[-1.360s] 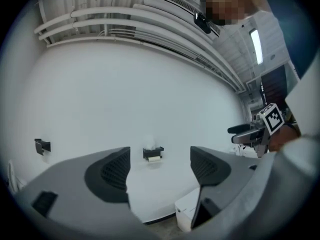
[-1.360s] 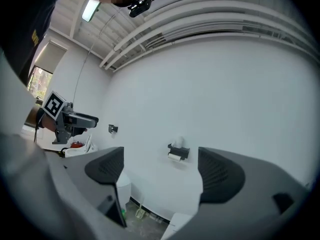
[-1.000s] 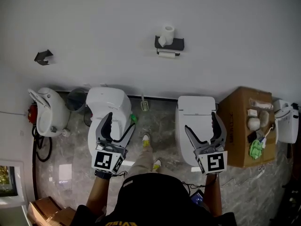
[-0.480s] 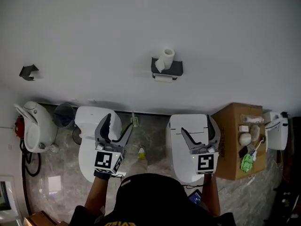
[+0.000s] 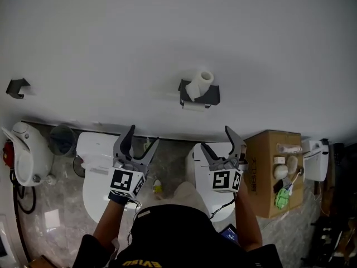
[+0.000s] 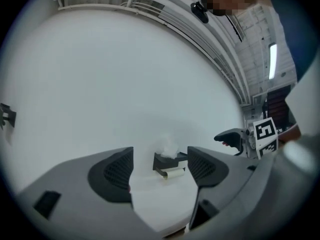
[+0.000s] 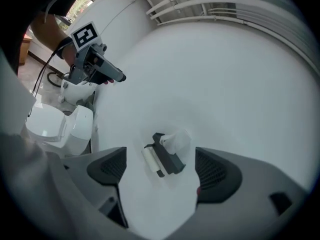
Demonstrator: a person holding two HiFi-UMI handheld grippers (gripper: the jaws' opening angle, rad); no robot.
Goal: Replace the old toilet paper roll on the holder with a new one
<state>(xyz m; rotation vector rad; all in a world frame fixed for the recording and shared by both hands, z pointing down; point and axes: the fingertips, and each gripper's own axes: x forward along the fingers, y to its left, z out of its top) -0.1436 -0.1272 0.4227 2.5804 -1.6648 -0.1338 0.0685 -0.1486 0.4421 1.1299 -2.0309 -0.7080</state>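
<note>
A black holder [image 5: 199,96] is fixed to the white wall. A white paper roll [image 5: 201,82] stands upright on its top shelf, and a thinner white roll [image 5: 195,107] hangs on the bar below. My left gripper [image 5: 143,135] is held out toward the wall, low and left of the holder; its jaws have just been closing a little, still wide apart with nothing between them. My right gripper [image 5: 217,139] is open and empty, just below the holder. Both gripper views frame the holder [image 6: 167,161] [image 7: 169,158] between the jaws, still at a distance.
Two white toilets [image 5: 92,166] [image 5: 196,161] stand below the grippers. A cardboard box [image 5: 262,172] with small items on top is at the right, a white unit [image 5: 313,159] beyond it. A grey bin [image 5: 60,138] and a black wall hook [image 5: 15,87] are at the left.
Both grippers have moved forward toward the wall and the holder. The right gripper has rolled. The holder now sits lower and nearer in the head view.
</note>
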